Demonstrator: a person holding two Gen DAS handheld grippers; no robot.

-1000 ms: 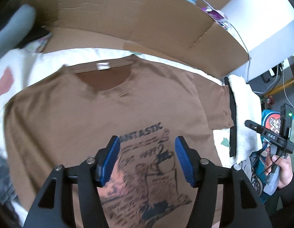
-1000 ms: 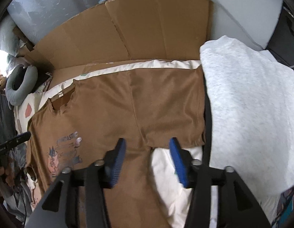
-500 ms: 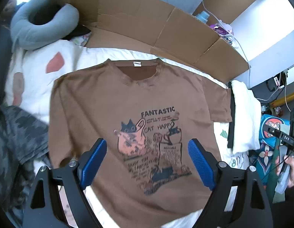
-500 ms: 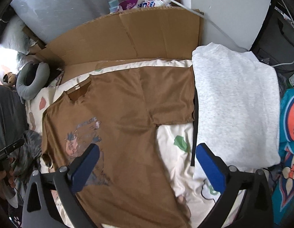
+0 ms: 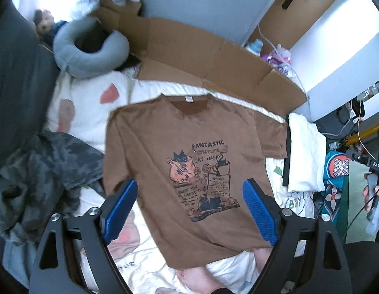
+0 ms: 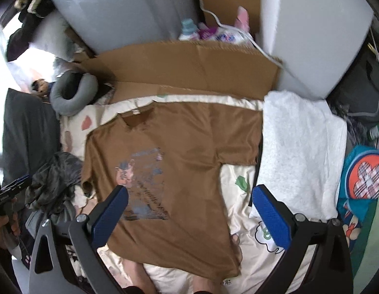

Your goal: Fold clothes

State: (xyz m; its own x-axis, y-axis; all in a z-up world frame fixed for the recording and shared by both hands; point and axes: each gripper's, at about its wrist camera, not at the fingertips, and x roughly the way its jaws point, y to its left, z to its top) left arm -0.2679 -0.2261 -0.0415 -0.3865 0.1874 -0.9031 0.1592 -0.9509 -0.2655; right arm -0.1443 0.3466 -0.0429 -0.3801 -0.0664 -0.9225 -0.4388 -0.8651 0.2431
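2 tools point(image 5: 189, 210) point(image 6: 189, 218) higher above shirt point(image 5: 189, 171), wider.

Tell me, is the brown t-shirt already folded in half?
No, the brown t-shirt lies spread flat on the bed, print side up, with its collar, one sleeve and bottom hem all showing.

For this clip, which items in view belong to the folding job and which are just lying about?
Job:
brown T-shirt, spread flat
left gripper, open
right gripper, open
white folded garment
camouflage garment

Lying about:
grey neck pillow
cardboard
detergent bottle
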